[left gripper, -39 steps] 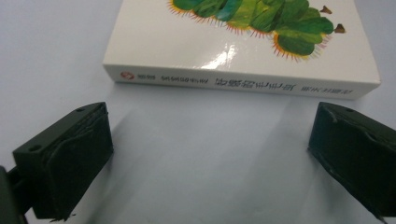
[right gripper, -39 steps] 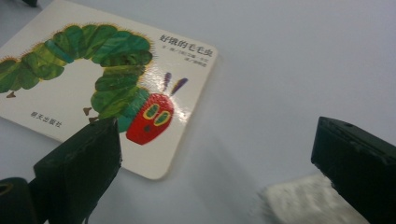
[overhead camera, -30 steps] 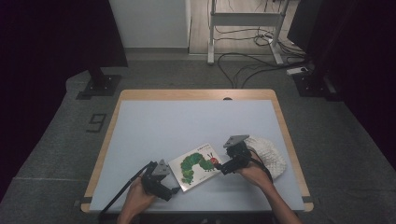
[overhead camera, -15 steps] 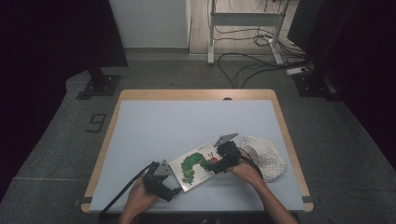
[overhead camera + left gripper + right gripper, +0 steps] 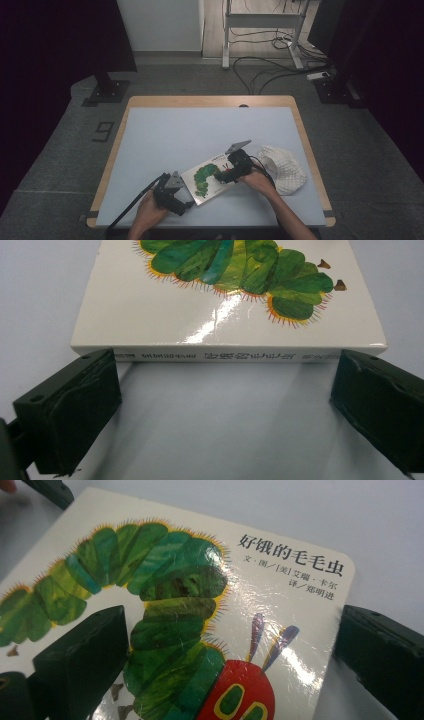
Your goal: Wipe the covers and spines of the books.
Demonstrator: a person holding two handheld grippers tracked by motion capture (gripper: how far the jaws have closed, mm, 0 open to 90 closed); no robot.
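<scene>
Both sets of jaws stand wide — the left gripper (image 5: 176,200) facing the spine of the caterpillar book (image 5: 207,177), the right gripper (image 5: 231,171) over its cover — with the book flat on the bench (image 5: 190,135), a white knitted cloth (image 5: 282,167) just beside.

Ahead of my left claw (image 5: 220,405) the surface (image 5: 200,135) lies bare up to the book (image 5: 230,315), and a white cloth (image 5: 282,167) crowds my right side.
</scene>
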